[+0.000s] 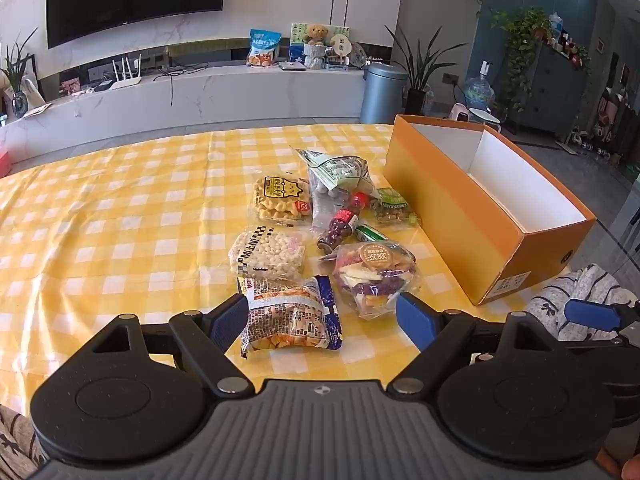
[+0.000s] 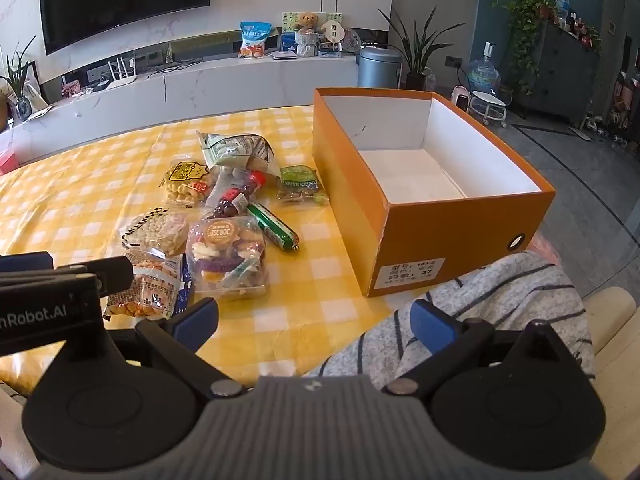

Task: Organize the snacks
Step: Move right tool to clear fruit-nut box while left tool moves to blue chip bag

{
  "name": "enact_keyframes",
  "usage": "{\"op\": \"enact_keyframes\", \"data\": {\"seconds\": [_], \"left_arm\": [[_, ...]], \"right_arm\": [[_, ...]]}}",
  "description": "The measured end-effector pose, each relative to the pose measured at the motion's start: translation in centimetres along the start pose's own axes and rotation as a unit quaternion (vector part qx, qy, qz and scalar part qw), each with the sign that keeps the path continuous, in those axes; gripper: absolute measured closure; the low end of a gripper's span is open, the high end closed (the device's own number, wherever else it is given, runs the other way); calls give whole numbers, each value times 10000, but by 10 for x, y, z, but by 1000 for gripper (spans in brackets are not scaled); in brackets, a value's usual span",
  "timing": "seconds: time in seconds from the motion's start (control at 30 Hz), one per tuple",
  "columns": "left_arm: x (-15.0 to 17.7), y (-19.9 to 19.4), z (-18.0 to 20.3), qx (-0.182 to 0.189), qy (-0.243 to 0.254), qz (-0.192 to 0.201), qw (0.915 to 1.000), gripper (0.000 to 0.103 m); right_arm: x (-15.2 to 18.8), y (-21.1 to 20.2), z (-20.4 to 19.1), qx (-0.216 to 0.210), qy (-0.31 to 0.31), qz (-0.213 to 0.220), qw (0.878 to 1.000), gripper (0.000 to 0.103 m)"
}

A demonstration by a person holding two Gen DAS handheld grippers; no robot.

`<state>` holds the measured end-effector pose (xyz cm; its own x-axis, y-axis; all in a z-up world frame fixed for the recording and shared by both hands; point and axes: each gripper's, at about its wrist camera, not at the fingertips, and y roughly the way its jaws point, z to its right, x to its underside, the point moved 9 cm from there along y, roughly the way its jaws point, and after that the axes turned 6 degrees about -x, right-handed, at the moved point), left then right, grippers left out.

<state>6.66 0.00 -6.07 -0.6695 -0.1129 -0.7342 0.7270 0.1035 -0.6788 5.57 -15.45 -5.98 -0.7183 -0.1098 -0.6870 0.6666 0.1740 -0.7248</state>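
On checked table, eight snack packs, one orange box, both hand-held grippers wide, empty.

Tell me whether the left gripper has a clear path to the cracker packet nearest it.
Probably yes: the left gripper is open, and the cracker packet lies flat just ahead between its fingers, nothing on top.

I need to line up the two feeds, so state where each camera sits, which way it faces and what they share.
Left wrist: on the left gripper, angled down over the snack packets; its open fingers and the right gripper's blue pad show.
Right wrist: on the right gripper, angled down towards the empty orange box; its open fingers, the left gripper and a striped sleeve show.
Shared: snacks, box, yellow checked tablecloth.
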Motion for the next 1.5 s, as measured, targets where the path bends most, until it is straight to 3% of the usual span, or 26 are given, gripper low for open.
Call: {"op": "enact_keyframes", "data": {"seconds": [0.8, 1.17, 1.5], "left_arm": [[-3, -2, -4, 48, -28, 58, 10000, 5], [8, 10, -2, -94, -110, -169, 9998, 5], [17, 31, -11, -477, -4, -311, 9984, 9]], "right_arm": [[1, 1, -1, -141, 29, 4, 9999, 4], [1, 11, -3, -86, -73, 97, 9999, 3], [-7, 24, -12, -162, -881, 488, 9948, 3]]}}
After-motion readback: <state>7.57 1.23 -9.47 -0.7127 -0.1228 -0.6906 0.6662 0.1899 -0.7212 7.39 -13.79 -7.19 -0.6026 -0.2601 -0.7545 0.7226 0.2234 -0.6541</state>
